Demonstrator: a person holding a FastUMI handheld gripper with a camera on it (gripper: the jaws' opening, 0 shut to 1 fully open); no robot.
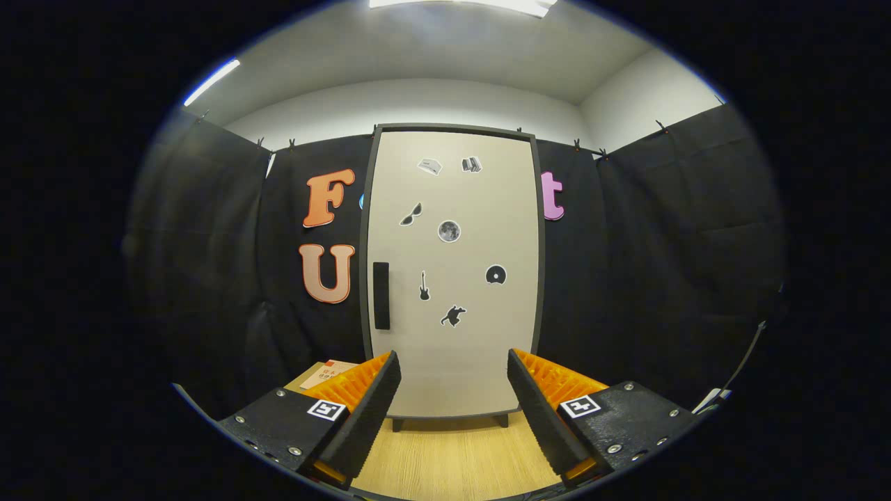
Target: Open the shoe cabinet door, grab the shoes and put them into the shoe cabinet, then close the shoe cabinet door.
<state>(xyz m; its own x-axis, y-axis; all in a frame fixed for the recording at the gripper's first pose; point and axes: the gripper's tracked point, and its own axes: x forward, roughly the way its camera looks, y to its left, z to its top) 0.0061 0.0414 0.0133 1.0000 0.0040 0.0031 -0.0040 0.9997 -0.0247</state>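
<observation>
A tall shoe cabinet (452,202) stands straight ahead on short legs, its pale door shut and dotted with small dark stickers. A black vertical handle (381,296) sits on the door's left side, at mid height. My gripper (454,365) is open, its two fingers spread wide with nothing between them, pointing at the lower part of the door from some distance back. The handle lies above and slightly left of the left fingertip (391,362).
Light wooden flooring (452,459) runs from under my fingers to the cabinet's feet. A cardboard box (326,372) lies on the floor left of the cabinet, partly hidden by the left finger. Black cloth walls close in on both sides.
</observation>
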